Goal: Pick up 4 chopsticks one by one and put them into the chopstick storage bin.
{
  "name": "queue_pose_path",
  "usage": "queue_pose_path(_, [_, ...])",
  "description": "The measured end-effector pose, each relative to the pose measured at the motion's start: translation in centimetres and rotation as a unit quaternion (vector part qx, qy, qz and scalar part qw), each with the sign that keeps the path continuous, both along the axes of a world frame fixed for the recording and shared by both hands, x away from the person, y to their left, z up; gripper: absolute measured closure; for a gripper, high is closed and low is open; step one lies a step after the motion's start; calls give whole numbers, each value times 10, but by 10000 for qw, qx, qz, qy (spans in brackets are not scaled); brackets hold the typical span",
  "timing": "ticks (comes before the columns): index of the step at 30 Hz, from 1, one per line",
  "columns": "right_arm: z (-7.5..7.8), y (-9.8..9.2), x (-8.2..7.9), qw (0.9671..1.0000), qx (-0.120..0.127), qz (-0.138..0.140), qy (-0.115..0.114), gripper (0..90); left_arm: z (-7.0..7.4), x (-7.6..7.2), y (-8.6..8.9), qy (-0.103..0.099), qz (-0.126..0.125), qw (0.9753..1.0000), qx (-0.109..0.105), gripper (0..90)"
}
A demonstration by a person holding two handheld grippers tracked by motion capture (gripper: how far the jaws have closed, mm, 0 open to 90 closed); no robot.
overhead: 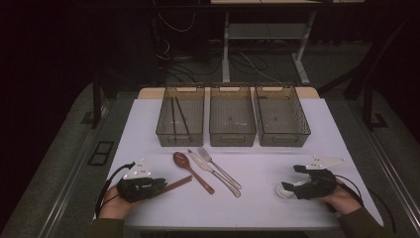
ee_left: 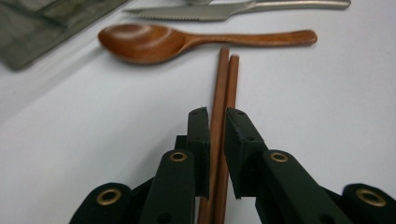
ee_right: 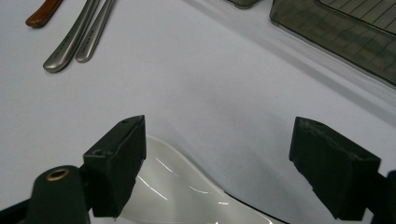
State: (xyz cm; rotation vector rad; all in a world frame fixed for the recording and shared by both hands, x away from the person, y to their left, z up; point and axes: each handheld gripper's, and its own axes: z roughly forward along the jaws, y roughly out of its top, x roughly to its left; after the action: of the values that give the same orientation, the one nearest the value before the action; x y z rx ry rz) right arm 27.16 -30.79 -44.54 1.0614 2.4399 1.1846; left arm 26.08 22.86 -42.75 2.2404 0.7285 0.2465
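A pair of brown wooden chopsticks point(ee_left: 224, 79) lies on the white table, pointing toward a wooden spoon point(ee_left: 154, 41). My left gripper point(ee_left: 217, 116) is shut on the chopsticks near their middle. In the high view this gripper point(overhead: 162, 184) sits at the front left, with the chopsticks point(overhead: 177, 185) sticking out to the right. At the front right, my right gripper point(overhead: 292, 178) is open. In the right gripper view, its jaws point(ee_right: 219, 133) stand wide apart over the bowl of a white ceramic spoon point(ee_right: 180, 191) that lies on the table.
Three clear bins stand in a row at the back: the left bin point(overhead: 180, 134) holds black chopsticks point(overhead: 177, 117), and the middle bin point(overhead: 232, 135) and right bin point(overhead: 283, 134) look empty. The wooden spoon point(overhead: 192, 171), a knife point(overhead: 214, 174) and a fork point(overhead: 219, 167) lie mid-table.
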Motion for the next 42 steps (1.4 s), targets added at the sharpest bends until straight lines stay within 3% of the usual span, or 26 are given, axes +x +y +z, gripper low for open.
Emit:
queue_pose_path(4, [0,1,0,10000,-11,6,7,188,-4,-1,5,86,72,9999,-93,798])
queue_pose_path(8, [0,1,0,10000,-13,12,10,188,-6,1,7,135,6,9999,27,798])
queue_pose_path(16, [-1,1,0,10000,-18,17,17,188,-10,2,6,234,34,9997,-30,806])
queue_pose_path(28, [-1,1,0,10000,-21,18,15,187,-11,3,11,173,94,9998,9,807])
queue_pose_path(34, [-1,0,0,10000,-18,20,21,188,-11,2,9,266,11,9995,-158,803])
queue_pose_path(37, [-1,1,0,10000,-26,18,21,188,-12,2,8,280,-28,9995,-139,803])
queue_pose_path(41, [0,0,0,10000,-24,15,13,188,-14,3,9,253,-13,9996,125,803])
queue_pose_path(42, [-1,0,0,10000,-25,15,16,187,-15,3,10,254,10,9996,107,803])
